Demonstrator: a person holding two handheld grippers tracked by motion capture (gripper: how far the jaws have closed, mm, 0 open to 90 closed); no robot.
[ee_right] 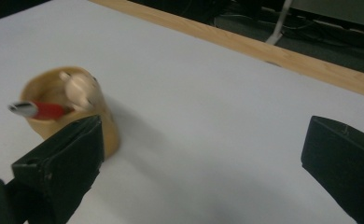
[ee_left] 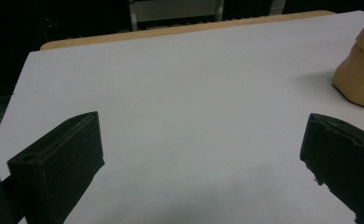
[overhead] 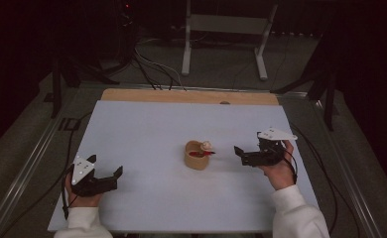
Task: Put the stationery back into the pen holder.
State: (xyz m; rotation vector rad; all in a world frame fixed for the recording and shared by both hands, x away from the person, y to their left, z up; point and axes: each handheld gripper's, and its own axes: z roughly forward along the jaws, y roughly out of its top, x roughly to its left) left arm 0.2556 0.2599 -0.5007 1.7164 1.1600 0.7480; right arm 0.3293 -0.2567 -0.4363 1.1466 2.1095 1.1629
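High view: cup (overhead: 196, 156) left of right gripper (overhead: 241, 152).

A plain pale lavender-white table sheet (overhead: 147, 144) covers the top, with a light wood strip (overhead: 181, 96) bare along its far edge. On it sits a tan, cup-shaped wooden holder (overhead: 196, 159), carrying a glossy red stick with a silvery tip (ee_right: 36, 109) and a cream rounded piece (ee_right: 80, 88). The left gripper (overhead: 106, 179) and the right gripper (overhead: 247, 154) are matt black, each topped by a light grey three-cornered plate. The person's sleeves (overhead: 300, 218) are white.
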